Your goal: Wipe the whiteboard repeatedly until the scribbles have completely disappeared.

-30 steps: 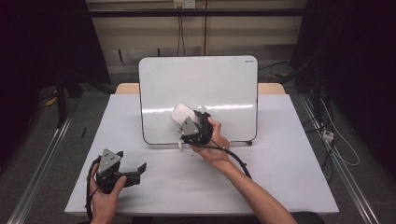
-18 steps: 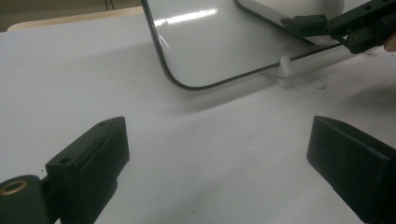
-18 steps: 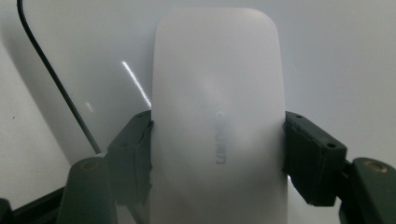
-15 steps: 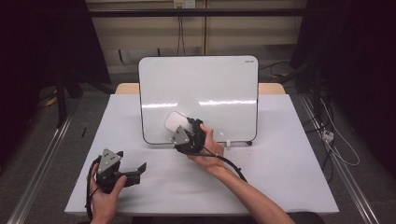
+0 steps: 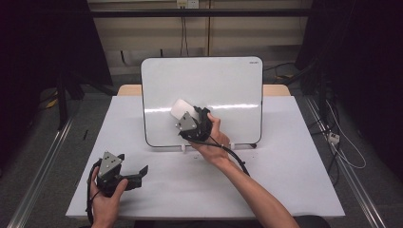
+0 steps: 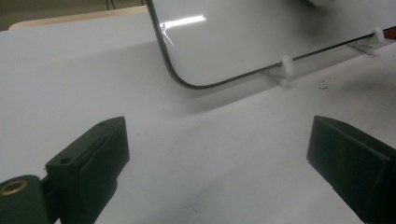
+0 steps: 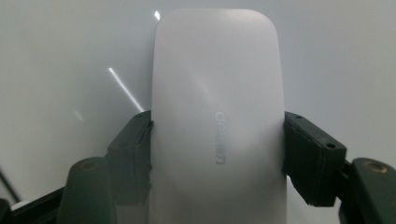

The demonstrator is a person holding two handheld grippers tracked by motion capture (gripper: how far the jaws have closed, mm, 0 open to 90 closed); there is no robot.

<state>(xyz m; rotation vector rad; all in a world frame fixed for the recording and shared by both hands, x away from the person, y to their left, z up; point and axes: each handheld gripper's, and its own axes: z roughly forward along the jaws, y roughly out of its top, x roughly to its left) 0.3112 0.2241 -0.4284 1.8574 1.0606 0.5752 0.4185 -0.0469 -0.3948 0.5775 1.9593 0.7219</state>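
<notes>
Wiping the whiteboard (image 5: 209, 90), your right gripper (image 5: 183, 116) clamps the eraser (image 7: 217, 116); sweep onward across it. Left gripper (image 5: 135, 172) idles open below.

Overhead light: glare streak across whiteboard (image 5: 209, 95), tabletop (image 5: 285, 161) evenly bright, surroundings dark. Both gripper views soft, near fingers (image 6: 93, 158) blurred.

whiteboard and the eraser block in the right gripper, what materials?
Whiteboard: glossy white panel, likely coated steel or melamine, mirror-like light streaks; thin dark edge trim, white plastic-looking feet. Eraser: smooth matte-white shell, probably plastic, soft sheen, faint lettering; clamped between the right gripper fingers.
</notes>
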